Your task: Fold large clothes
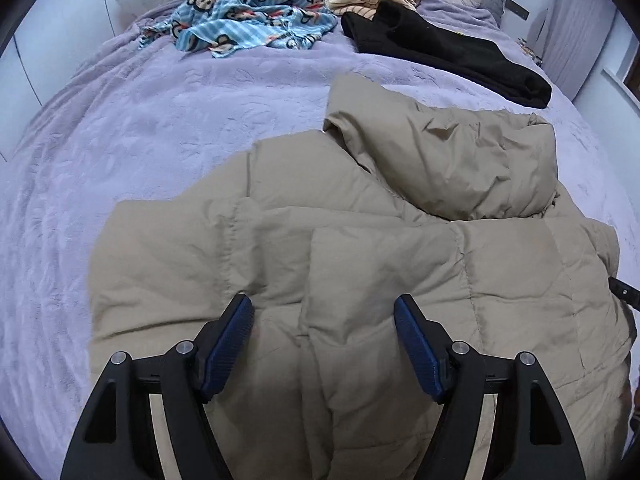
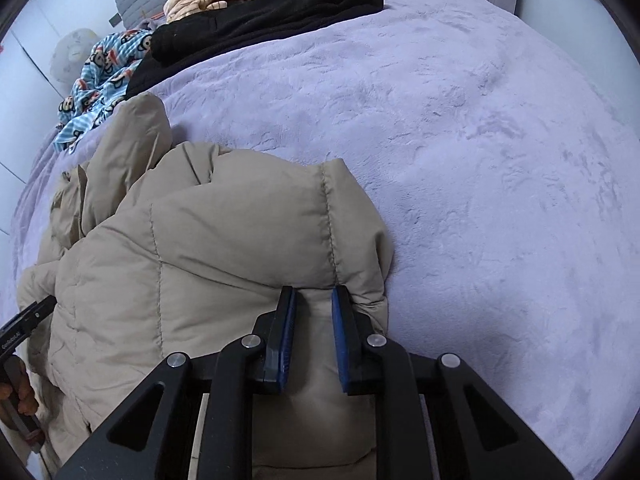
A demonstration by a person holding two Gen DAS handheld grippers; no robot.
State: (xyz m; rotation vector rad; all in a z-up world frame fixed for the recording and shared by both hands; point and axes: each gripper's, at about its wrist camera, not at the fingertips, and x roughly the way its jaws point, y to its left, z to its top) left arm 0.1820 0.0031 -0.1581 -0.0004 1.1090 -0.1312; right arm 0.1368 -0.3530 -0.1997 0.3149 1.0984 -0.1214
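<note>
Puffer jacket (image 1: 360, 248) lay half-folded at the bed's (image 1: 160, 128) near edge; right gripper (image 2: 314, 300) pinched a padded fold, left gripper (image 1: 324, 312) hovered spread. Slick, springy padding risked slipping free and unfolding.

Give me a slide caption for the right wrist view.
Right tool pinches a fold of the beige puffer jacket on the lilac blanket.

The puffer jacket (image 1: 360, 248) lies on the bed (image 1: 160, 128), with three other garments (image 1: 440, 48) heaped behind it.
</note>
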